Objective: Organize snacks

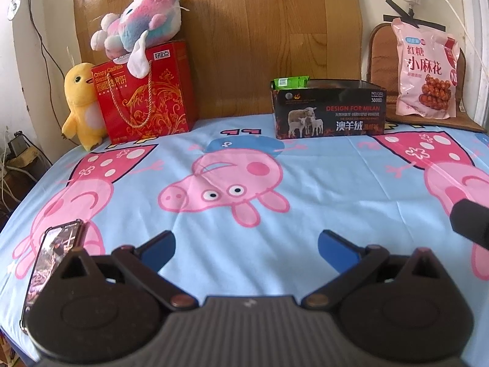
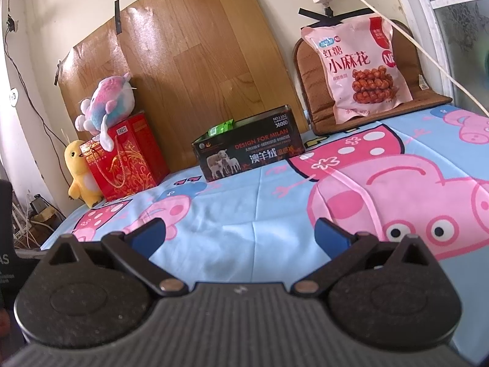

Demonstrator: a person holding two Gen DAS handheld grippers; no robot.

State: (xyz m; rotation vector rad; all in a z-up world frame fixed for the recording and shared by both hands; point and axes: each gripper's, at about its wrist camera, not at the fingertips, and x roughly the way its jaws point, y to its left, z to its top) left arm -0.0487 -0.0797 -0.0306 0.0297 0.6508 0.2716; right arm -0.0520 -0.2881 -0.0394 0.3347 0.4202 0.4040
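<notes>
A black open-topped box (image 1: 328, 110) printed with sheep stands at the back of the bed, with a green snack packet (image 1: 290, 82) sticking out of its left end. It also shows in the right wrist view (image 2: 249, 153), with the green packet (image 2: 221, 127). A pink snack bag (image 1: 426, 70) leans upright on a brown cushion at the back right, also seen in the right wrist view (image 2: 356, 67). My left gripper (image 1: 246, 246) is open and empty, low over the sheet, far in front of the box. My right gripper (image 2: 240, 234) is open and empty too.
A red gift bag (image 1: 146, 94) stands at the back left with a pink-blue plush (image 1: 140, 21) on it and a yellow duck plush (image 1: 82, 104) beside it. A phone (image 1: 52, 263) lies at the near left edge. The blue cartoon-pig sheet (image 1: 244, 183) covers the bed.
</notes>
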